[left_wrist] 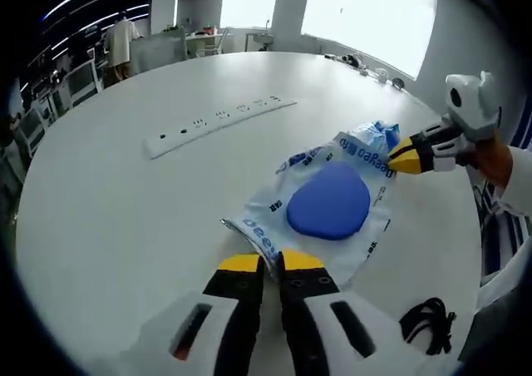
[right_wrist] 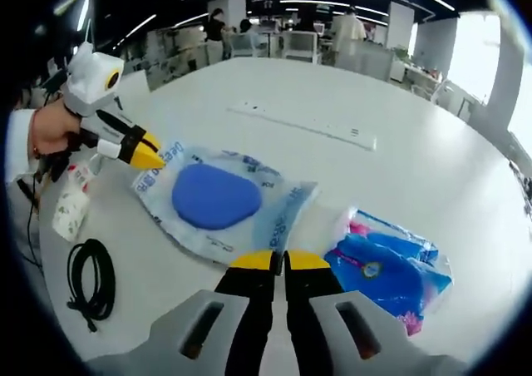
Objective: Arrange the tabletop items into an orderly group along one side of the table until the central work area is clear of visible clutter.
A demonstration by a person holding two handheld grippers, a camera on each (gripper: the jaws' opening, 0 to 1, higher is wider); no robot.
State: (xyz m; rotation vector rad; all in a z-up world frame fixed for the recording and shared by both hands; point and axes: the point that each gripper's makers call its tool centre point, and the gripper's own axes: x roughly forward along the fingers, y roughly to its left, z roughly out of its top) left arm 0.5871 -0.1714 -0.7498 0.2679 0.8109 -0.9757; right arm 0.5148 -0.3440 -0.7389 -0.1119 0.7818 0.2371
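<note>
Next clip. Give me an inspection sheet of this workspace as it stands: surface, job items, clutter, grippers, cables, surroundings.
Surface: round white table, built-in socket strip.
Job's things: clear plastic bag holding a blue oval pad; blue and pink printed packet; small white spray bottle.
Clutter: nothing seen beyond these.
Grippers: left gripper jaws shut at the bag's edge; right gripper jaws shut at its opposite edge.
Cables: coiled black cord.
Surroundings: open office, desks, bright windows, people standing far off.

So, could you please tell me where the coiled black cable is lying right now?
In the right gripper view the black cable lies on the white table at lower left, below a small white bottle and left of the clear bag with the blue pad.
</note>
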